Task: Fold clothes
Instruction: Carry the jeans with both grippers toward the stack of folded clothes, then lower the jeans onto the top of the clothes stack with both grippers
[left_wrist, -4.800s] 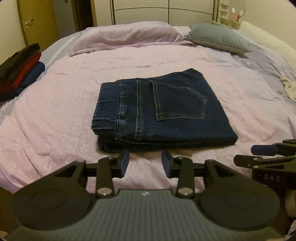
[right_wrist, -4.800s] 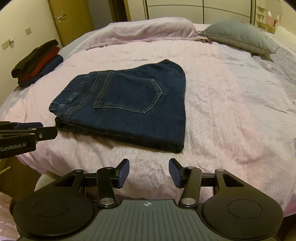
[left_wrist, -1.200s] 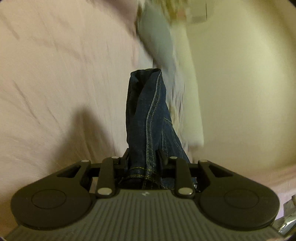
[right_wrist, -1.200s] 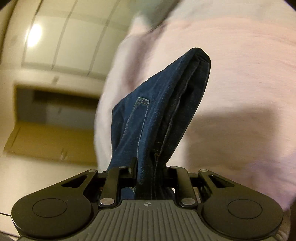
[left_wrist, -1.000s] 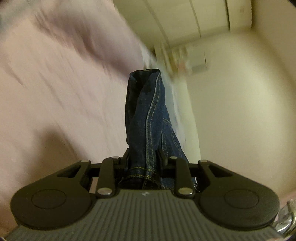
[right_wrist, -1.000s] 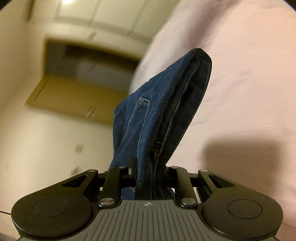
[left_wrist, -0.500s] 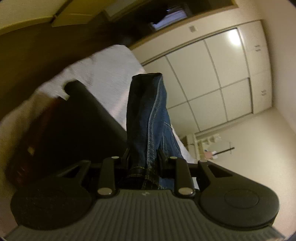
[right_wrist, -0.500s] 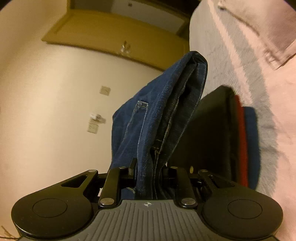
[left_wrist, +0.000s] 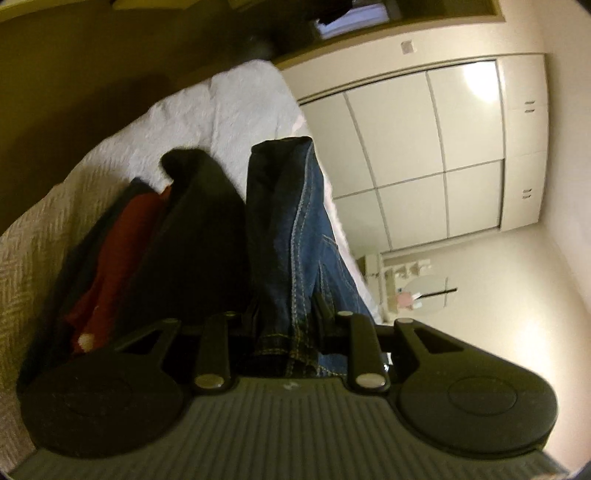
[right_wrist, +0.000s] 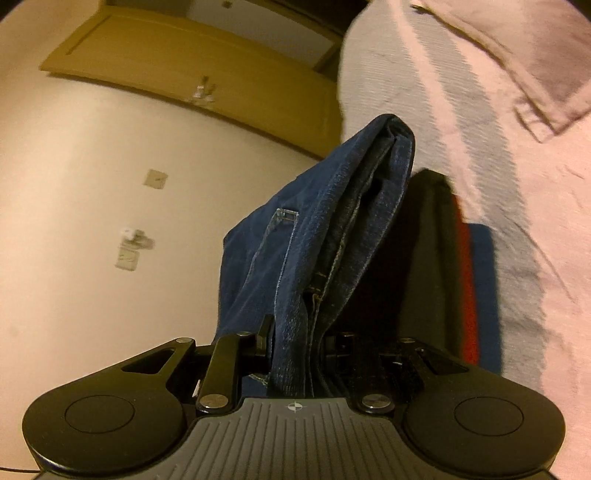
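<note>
- The folded jeans (left_wrist: 284, 236) are off the bed, carried between the 2 grippers and held right beside a stack of folded clothes (left_wrist: 184, 236).
- The left gripper (left_wrist: 286, 317) has its jaws pinching one edge of the denim bundle; the right gripper (right_wrist: 295, 332) has its jaws clamped on the other edge, where several layers and a belt loop show.
- Handling, as I judge it: denim folded this thick is fairly heavy, soft but with some body, and not slippery. It will sag between the 2 holds and the layers can slide apart if either pinch takes only the outer layer. Best hold is across all layers at the short edges, near the corners, as now.
- The stack shows 3 layers: dark on top, red (right_wrist: 467, 280) under it, blue (right_wrist: 484, 295) lowest. It sits near the edge of the bed (right_wrist: 524, 184).
- A pale wall (right_wrist: 110, 221) and wooden door (right_wrist: 184, 62) lie beyond that edge, and wardrobe doors (left_wrist: 424, 155) stand on the far side.
- In the way: the stack's top is uneven, so a bundle set on it could tip toward the bed's edge.
</note>
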